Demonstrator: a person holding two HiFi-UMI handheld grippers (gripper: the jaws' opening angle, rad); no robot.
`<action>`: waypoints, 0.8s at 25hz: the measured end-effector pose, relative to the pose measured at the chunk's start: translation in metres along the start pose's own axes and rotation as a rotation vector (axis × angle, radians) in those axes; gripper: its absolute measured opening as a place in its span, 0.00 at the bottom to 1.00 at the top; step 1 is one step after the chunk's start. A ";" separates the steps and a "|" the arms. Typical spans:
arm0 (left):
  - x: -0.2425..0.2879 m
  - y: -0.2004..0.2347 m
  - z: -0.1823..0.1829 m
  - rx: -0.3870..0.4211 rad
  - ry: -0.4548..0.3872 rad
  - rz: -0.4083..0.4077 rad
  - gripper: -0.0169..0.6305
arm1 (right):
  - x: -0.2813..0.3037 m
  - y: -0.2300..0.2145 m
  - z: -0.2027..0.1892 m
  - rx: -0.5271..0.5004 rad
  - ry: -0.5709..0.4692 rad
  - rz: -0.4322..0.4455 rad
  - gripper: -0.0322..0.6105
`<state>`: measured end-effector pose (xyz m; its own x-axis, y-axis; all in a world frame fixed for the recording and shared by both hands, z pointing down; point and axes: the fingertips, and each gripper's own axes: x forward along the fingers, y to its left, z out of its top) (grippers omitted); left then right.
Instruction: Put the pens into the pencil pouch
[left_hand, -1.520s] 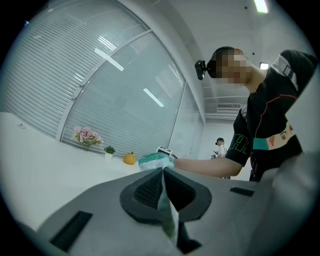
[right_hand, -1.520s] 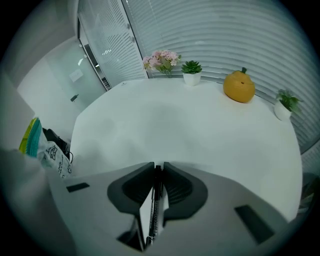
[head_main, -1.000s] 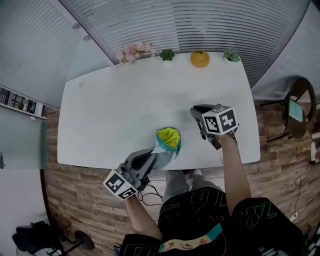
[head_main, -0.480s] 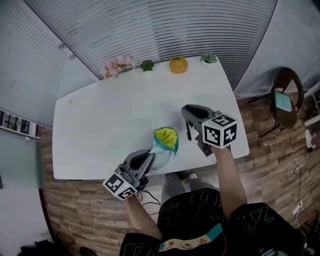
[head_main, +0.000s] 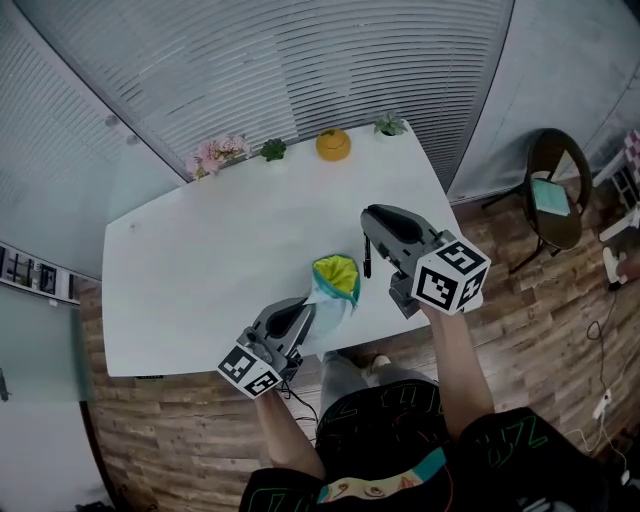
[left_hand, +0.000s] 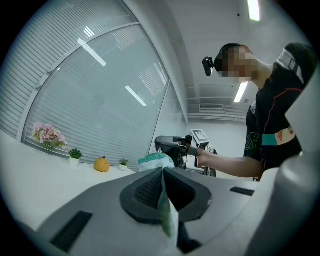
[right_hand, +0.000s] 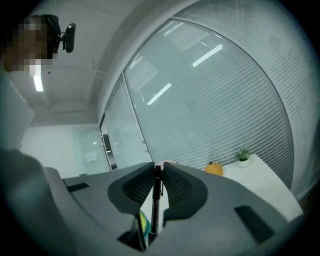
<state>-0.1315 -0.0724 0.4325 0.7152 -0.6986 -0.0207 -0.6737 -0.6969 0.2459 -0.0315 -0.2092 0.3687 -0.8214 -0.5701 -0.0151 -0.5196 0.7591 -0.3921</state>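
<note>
A teal pencil pouch with a yellow-green lining stands mouth up near the white table's front edge. My left gripper is shut on the pouch's lower side; in the left gripper view the cloth is pinched between the jaws and the pouch's top shows beyond them. My right gripper hangs above the table just right of the pouch, shut on a black pen that points down. In the right gripper view that pen stands upright between the jaws, with the pouch's lining below.
Along the white table's far edge stand a pink flower pot, two small green plants and an orange pumpkin-like ornament. A chair stands on the wooden floor at the right. Window blinds fill the back.
My right gripper has risen from the table with the black pen and swung left toward the pouch. The left gripper, holding the pouch, shifted a little.
</note>
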 end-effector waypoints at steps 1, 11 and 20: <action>0.004 -0.002 0.000 0.003 0.003 -0.002 0.03 | -0.004 0.000 0.005 0.003 -0.019 0.001 0.15; 0.030 -0.012 0.001 0.029 0.034 -0.028 0.03 | -0.030 0.004 0.047 0.035 -0.160 0.010 0.15; 0.053 -0.021 0.008 0.046 0.042 -0.080 0.03 | -0.031 0.008 0.057 0.073 -0.243 0.023 0.15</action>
<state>-0.0809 -0.0960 0.4182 0.7734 -0.6339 0.0021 -0.6214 -0.7575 0.1999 0.0033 -0.2034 0.3131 -0.7478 -0.6183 -0.2420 -0.4758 0.7532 -0.4542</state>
